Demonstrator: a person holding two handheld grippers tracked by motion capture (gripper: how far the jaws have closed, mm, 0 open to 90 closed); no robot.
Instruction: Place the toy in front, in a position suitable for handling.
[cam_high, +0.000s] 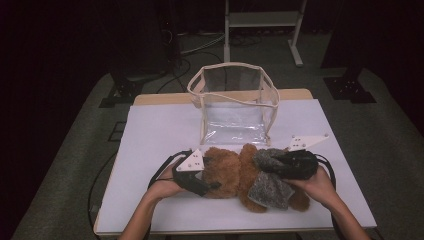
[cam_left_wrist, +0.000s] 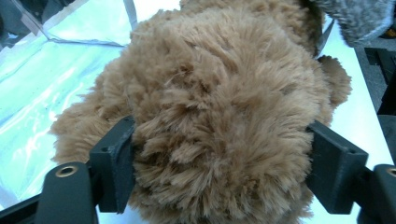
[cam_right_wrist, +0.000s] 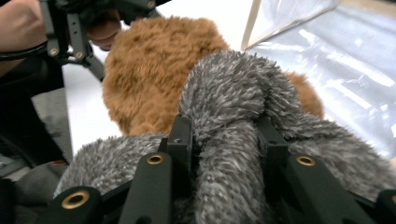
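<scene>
Teddy bear (cam_high: 235, 172) lay just in front of the clear bag (cam_high: 235, 102), left gripper (cam_left_wrist: 219, 163) fingers clamped around its brown head, right gripper (cam_right_wrist: 224, 140) fingers pinching its grey scarf (cam_right_wrist: 233, 93).

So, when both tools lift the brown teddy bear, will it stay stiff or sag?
The teddy bear probably sags: its plush bulges between the left tool. Its grey scarf, pinched by the right tool, looks floppy. Unlikely to slip or break.

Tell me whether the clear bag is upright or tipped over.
Tipped over. The clear bag lies on its side on the table, its open mouth facing the teddy bear.
</scene>
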